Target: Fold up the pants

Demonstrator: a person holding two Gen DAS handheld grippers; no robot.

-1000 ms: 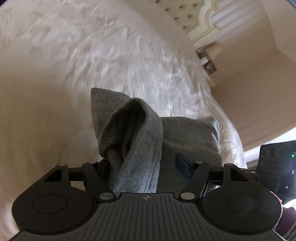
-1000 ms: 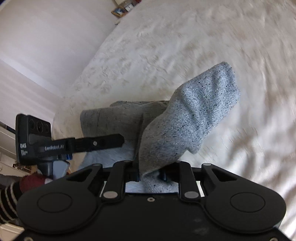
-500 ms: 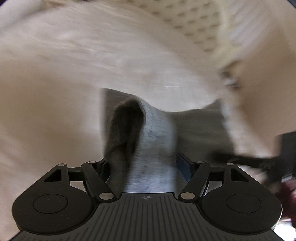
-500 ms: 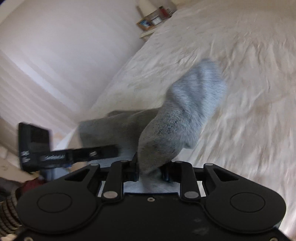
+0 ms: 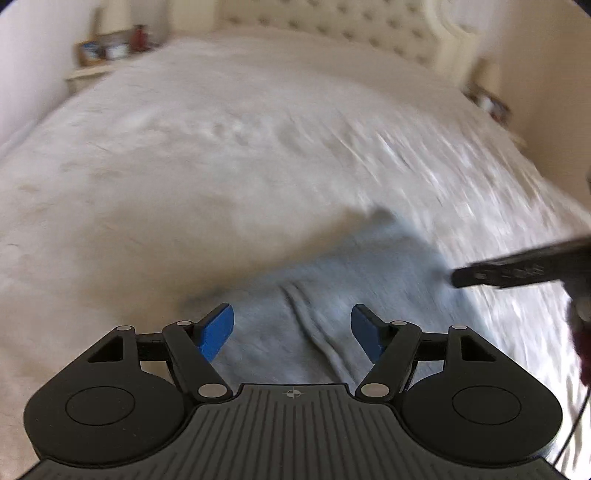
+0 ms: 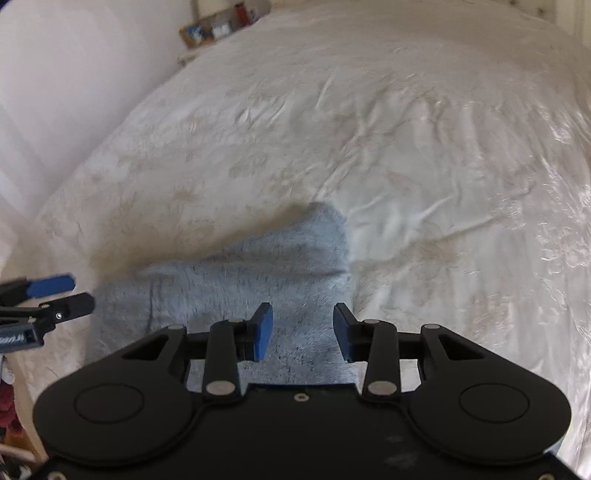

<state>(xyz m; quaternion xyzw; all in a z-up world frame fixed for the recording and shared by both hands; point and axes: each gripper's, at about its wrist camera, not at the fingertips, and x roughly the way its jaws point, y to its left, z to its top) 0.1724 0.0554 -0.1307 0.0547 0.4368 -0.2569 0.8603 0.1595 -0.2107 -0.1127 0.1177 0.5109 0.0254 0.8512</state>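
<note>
Pants lie flat on the bed, a grey folded bundle directly under and just ahead of both tools. The left tool hangs over the near-left part of the cloth with its blue pads spread wide and nothing between them; a raised crease runs diagonally through the gap. The right tool sits over the right part of the same bundle, pads parted and empty as well, grey knit showing between them.

From the right wrist view the bundle's long axis runs roughly left to right across the front of the person, with a far corner poking away toward the middle of the bed. Its right edge falls just beside the right tool's outer pad, so that tool is nearer that end; the left tool, seen at the frame's left border, is near the opposite end.

The near edge of the cloth is hidden under both tool bodies. Beyond the pants the wrinkled white cover stretches open toward the tufted headboard, giving ample room ahead and to either side. My guess is the fold has been laid down, and any further fold would turn on gripping one short end and carrying it along that long axis. Motion blur in the left view leaves the cloth's outline soft.
</note>
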